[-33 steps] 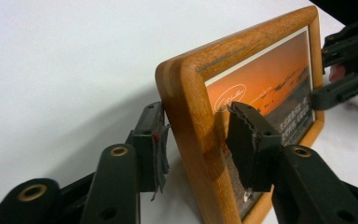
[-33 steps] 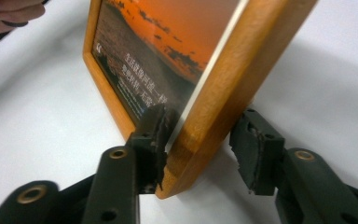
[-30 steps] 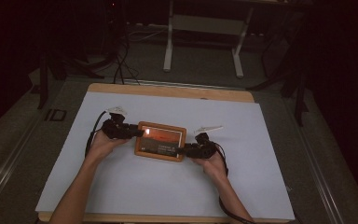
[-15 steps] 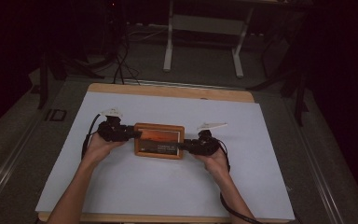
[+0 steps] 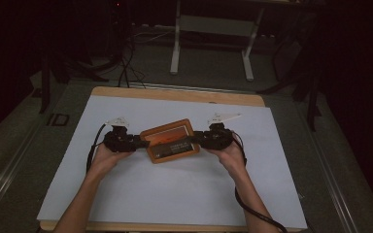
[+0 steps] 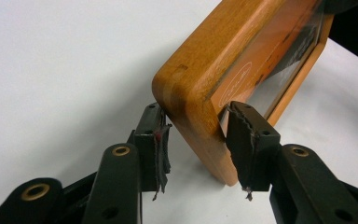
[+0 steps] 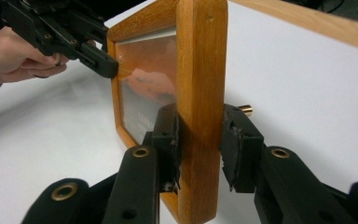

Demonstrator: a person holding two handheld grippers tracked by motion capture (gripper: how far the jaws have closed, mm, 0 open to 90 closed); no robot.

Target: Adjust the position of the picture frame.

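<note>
A wooden picture frame (image 5: 171,141) with an orange picture under glass is held between my two grippers over the white sheet. My left gripper (image 5: 144,143) is shut on its left end. In the left gripper view the pads (image 6: 161,140) pinch a rounded corner of the frame (image 6: 200,79). At the other end my right gripper (image 5: 194,139) is shut on the frame. In the right gripper view the frame's side rail (image 7: 200,70) stands clamped between my jaws, and the left gripper (image 7: 65,32) grips the far end. The frame is tilted, with its right end farther from me.
A white sheet (image 5: 175,194) covers most of the wooden table (image 5: 175,94). Beyond the far edge are a dark floor, cables and a pale metal stand (image 5: 177,43). A cable trails from each gripper toward me.
The frame lay flat and square to the table a second ago. Now it is turned and tipped up between the grippers. Both hands have shifted slightly away from me.
</note>
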